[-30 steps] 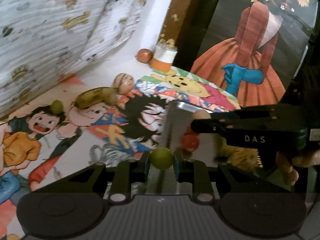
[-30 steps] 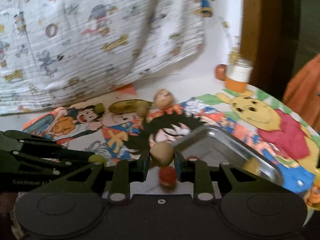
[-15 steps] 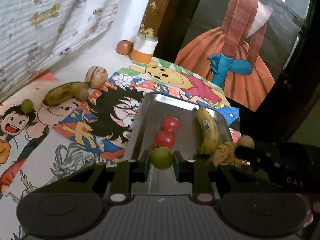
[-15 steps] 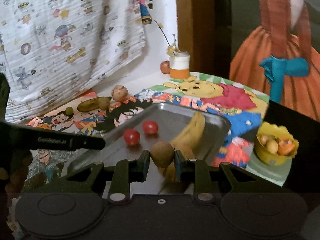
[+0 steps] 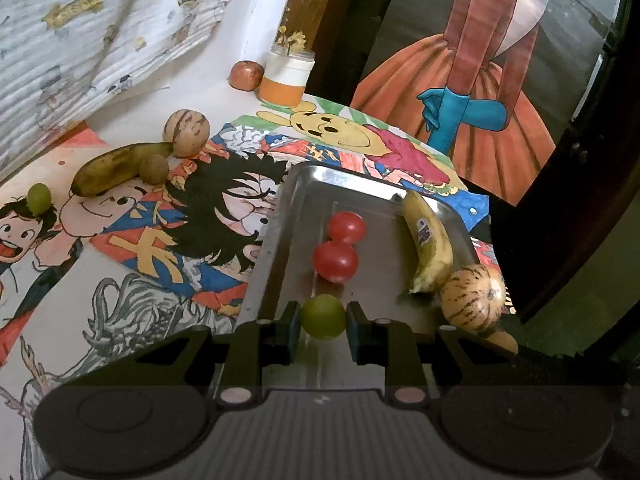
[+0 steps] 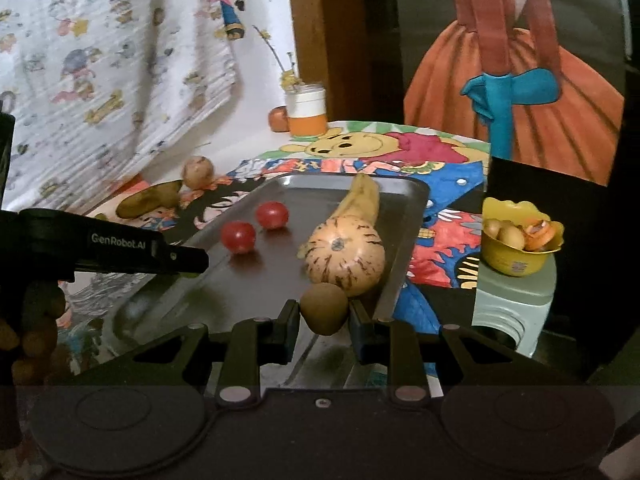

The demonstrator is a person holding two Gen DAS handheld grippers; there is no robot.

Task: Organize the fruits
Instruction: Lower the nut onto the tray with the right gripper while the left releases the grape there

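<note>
A second ago we were out over the cartoon mat; now both grippers have swung in over the metal tray [image 5: 296, 184]. Our left gripper [image 5: 323, 317] is clenched on a green fruit [image 5: 323, 317] just above the tray's near edge, close behind two tomatoes [image 5: 335, 261]. Our right gripper [image 6: 323, 314] grasps a brown fruit [image 6: 323, 309] beside the striped melon [image 6: 346, 254] and banana [image 6: 362, 200]. We judge both fruits ready to release — four are in the tray, while a dark banana [image 5: 116, 166], a green grape [image 5: 39, 198] and others wait on the worktop [image 5: 192, 92].
</note>
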